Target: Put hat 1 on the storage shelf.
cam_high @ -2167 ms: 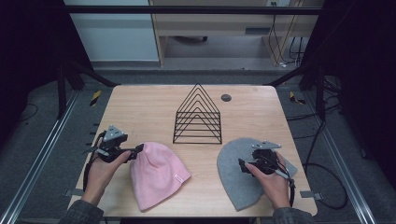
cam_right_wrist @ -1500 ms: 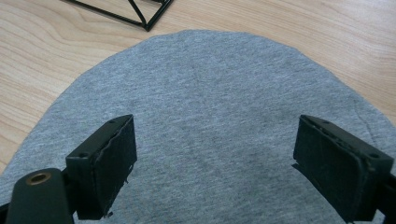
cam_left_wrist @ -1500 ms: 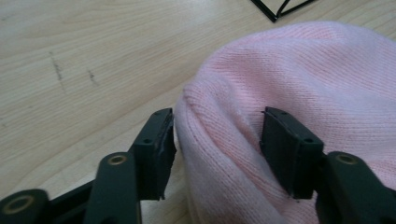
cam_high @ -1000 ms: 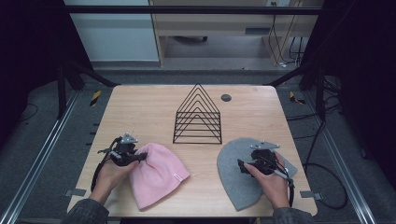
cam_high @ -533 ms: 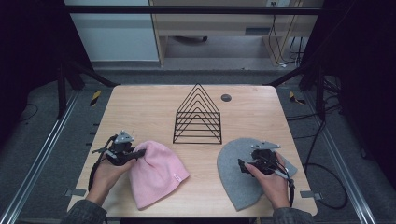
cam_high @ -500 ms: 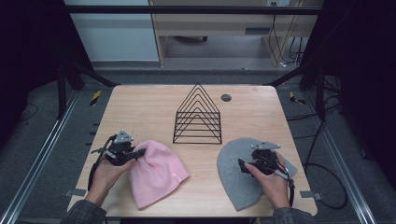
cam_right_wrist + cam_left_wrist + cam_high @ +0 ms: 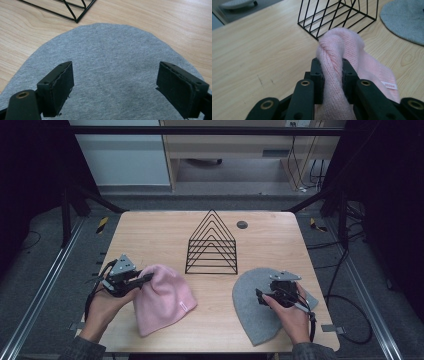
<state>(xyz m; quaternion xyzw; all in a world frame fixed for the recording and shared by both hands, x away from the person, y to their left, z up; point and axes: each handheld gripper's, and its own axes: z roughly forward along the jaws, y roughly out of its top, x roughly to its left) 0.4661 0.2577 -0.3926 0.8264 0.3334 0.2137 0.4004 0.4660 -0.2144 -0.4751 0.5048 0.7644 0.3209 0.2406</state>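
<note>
While pinching pink beanie [image 7: 342, 82] | left gripper [image 7: 332, 75] clamped | right gripper [image 7: 115, 92] wide

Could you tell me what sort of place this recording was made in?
Probably a lab or workshop recording station: a wooden table in a metal rail frame, cables trailing on grey carpet, and a desk behind.

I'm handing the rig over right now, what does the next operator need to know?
Left claw: shut on a fold of the pink beanie at its top edge; the hat otherwise lies on the table.
Right claw: open, jaws wide apart over the grey beanie, nothing gripped.
The black wire rack stands mid-table, behind both hats, with no hat on it.
Done: pink beanie gripped.
Left: probably close on the grey one, then move the hats.
</note>
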